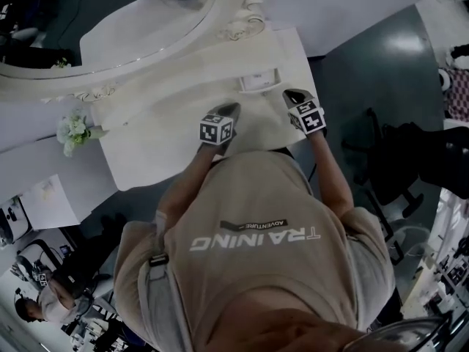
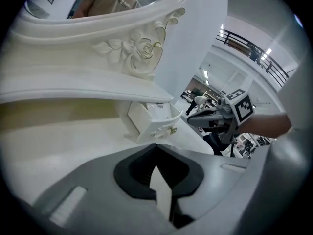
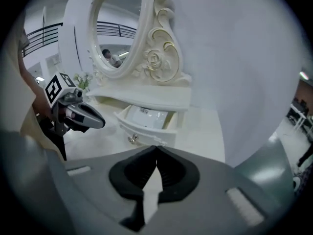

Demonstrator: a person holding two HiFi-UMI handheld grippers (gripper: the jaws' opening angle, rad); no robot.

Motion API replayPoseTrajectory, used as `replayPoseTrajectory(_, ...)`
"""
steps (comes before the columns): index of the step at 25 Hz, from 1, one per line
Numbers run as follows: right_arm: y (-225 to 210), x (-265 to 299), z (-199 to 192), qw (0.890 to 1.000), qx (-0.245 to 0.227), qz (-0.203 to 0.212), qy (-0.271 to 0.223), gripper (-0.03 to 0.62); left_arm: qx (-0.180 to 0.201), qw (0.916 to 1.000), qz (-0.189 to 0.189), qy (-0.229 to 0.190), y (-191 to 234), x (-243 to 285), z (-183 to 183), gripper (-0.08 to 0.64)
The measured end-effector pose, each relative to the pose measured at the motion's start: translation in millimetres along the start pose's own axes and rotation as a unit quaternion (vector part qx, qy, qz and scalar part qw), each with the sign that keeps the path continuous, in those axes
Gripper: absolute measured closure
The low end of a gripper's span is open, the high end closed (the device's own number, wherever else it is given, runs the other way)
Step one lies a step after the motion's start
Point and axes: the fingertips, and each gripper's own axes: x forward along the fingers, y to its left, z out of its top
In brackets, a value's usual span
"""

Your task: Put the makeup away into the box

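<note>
small white drawer box (image 3: 146, 124) stands pulled open beneath the vanity shelf (image 3: 146, 94), knob on its front.

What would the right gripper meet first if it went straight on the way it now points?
Probably the front panel of the open drawer, directly beyond the right gripper, whose jaws are shut and empty. Depth is unclear; it might touch the vanity tabletop first.
</note>
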Motion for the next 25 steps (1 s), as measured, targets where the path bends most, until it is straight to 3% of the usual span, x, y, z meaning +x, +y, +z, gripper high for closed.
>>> replayPoseTrajectory(8, -17.4, 23.3, -2.1, 1.0, 0.01, 0.021, -0.011, 0.589, -0.011, 0.9998, 0.007, 0.016, -6.1, 33.4, 11.1, 0.561)
replayPoseTrajectory(16, -28.0, 30.6, 7.5, 0.996, -0.005, 0.055, -0.065, 0.589, -0.043, 0.9981, 0.041, -0.017, 4.9, 49.6, 24.7, 0.56)
replayPoseTrajectory(25, -39.9, 44.2, 21.8, 0.994, 0.004, 0.072, -0.081, 0.589, -0.063, 0.995, 0.071, -0.034, 17.4, 55.7, 40.7, 0.561)
